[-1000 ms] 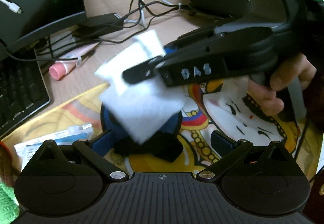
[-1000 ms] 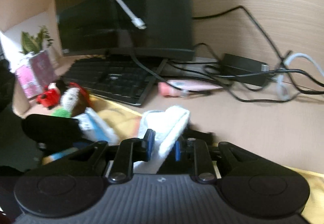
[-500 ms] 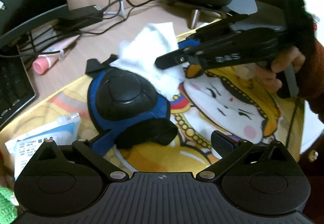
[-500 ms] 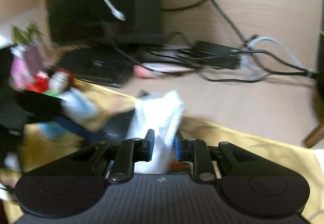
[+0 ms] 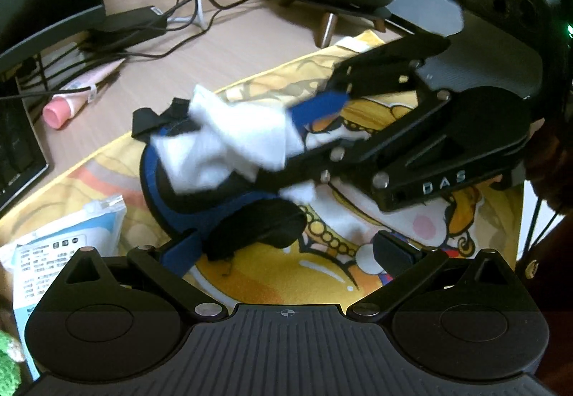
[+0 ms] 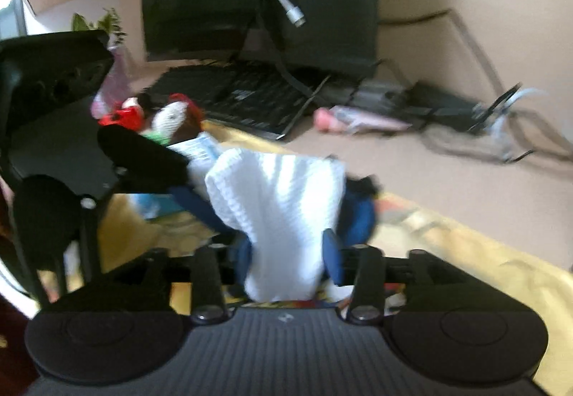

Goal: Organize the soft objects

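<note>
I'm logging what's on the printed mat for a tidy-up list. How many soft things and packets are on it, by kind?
White cloth: 1
Black and blue padded item: 1
Plastic packet: 1
Total: 3

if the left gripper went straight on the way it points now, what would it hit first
Most likely the black and blue eye mask lying on the yellow mat, right ahead of the open left gripper. The white cloth between the right gripper's opening jaws sits just beyond; depth is unclear.
</note>
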Demonstrator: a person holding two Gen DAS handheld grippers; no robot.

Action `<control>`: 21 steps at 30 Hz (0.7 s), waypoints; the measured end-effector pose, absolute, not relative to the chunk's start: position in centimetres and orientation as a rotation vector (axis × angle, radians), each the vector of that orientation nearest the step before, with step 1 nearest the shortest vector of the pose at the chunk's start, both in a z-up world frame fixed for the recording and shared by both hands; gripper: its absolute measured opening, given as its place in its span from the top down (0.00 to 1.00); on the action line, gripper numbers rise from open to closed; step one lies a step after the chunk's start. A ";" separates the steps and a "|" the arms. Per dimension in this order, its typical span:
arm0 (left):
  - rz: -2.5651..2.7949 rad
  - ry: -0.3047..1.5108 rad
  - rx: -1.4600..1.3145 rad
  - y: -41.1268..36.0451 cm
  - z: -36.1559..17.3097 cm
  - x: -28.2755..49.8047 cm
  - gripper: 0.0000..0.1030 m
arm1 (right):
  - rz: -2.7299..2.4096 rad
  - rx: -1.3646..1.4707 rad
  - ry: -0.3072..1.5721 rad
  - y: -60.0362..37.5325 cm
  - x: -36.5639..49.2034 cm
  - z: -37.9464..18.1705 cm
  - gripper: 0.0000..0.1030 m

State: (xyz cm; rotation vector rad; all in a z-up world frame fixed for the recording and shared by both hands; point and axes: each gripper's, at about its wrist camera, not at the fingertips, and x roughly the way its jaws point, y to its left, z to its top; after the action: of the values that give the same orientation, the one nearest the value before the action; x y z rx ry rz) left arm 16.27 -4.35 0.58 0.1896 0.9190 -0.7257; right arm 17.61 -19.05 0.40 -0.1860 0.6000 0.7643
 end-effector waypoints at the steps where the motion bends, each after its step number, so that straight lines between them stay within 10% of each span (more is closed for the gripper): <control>1: -0.726 0.921 0.190 -4.4 0.5 16.3 0.00 | 0.748 -0.198 0.580 -19.0 17.7 0.5 0.52; 5: -0.721 0.919 0.209 -4.7 0.4 16.1 0.00 | 0.772 -0.149 0.588 -18.4 19.6 0.0 0.52; 10: -0.724 0.923 0.197 -4.4 0.5 16.2 0.00 | 0.813 -0.111 0.576 -18.0 19.9 -0.1 0.82; 21: -0.761 0.947 0.083 -3.4 1.3 16.6 0.00 | 0.960 0.033 0.808 -18.4 19.3 -0.8 0.82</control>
State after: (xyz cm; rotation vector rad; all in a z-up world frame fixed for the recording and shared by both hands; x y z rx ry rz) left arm 16.62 -3.37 1.32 0.0829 0.9465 -0.7612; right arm 19.35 -18.41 -0.85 0.0329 0.8076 0.9596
